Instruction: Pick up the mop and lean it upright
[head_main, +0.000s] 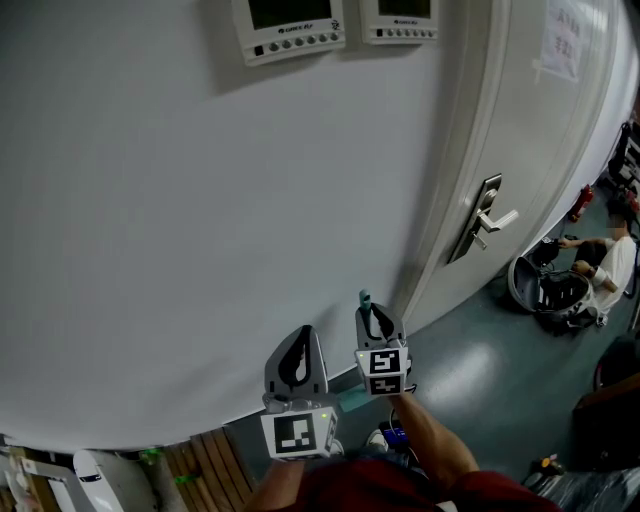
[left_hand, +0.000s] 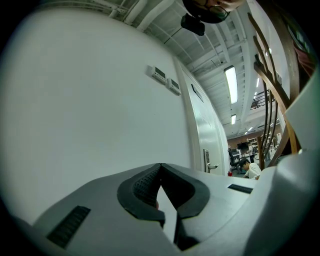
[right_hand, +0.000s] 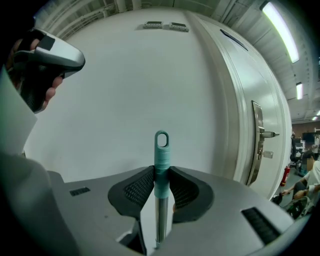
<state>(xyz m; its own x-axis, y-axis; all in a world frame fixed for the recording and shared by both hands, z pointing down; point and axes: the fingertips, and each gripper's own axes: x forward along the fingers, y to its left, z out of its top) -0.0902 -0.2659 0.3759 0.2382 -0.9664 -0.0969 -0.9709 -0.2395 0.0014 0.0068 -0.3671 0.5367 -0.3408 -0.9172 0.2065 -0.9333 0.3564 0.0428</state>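
Head view: the right claw (head_main: 377, 322) holds the mop handle (head_main: 365, 299) by its teal top end. The handle stands upright close before the white wall (head_main: 200, 220), left of the door (head_main: 520, 150), and the left claw (head_main: 300, 345) hangs just beside it.

Left gripper view: its jaws meet, with nothing between them.

Right gripper view: the jaws clamp the teal grip below its hanging loop.

The mop seems lifted, so leaning is the step in hand. The next move calls for easing the handle's top against the wall, then letting go.

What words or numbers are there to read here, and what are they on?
Nothing can be read for sure.
Wall panel: tiny print under the screen, too small to read.
Paper on the door: print too blurred to read.
Marker cube: only black and white squares, no words.
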